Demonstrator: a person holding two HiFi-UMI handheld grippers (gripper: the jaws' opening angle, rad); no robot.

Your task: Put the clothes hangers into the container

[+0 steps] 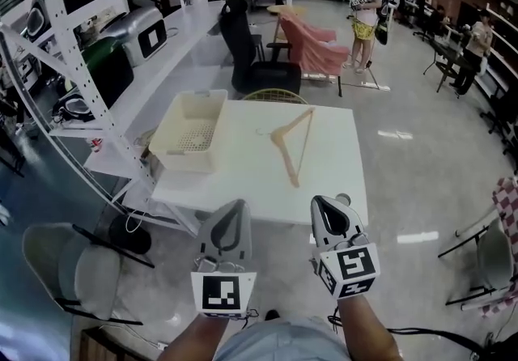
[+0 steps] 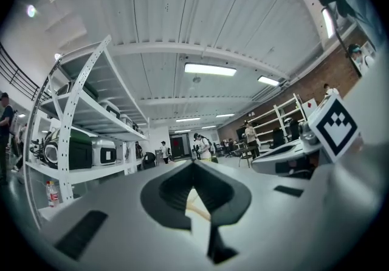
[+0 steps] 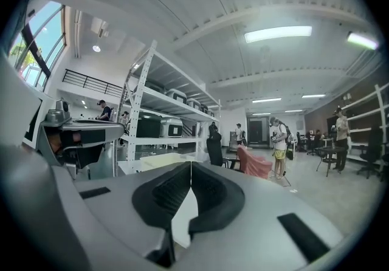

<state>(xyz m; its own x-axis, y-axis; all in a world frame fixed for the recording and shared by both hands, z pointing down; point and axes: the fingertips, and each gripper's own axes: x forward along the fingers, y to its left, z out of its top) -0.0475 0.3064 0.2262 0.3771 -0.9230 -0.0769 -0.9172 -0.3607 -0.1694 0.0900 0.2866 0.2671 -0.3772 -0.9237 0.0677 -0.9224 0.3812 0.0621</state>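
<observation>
1 wooden clothes hanger (image 1: 293,145) is laid flat mid-bench (image 1: 243,181), well apart from the cream container (image 1: 188,159) at its left side. The left hand-held gripper (image 1: 231,205) and right hand-held gripper (image 1: 328,204) are held closed and empty near the front edge.

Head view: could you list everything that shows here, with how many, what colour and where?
clothes hanger: one, light wood, lying flat on the table, right of middle
container: one, cream, open-topped, on the table's left part, looks empty
table: one, white, centre
office chair: one, black, behind the table
pink cloth: one, draped over something behind the table
shelving rack: one, white, along the left, holding dark and grey cases
grey chair: one, on the floor at lower left
people: several, far background
left gripper: one, grey, jaws shut, empty, near table edge
right gripper: one, grey, jaws shut, empty, beside it
</observation>
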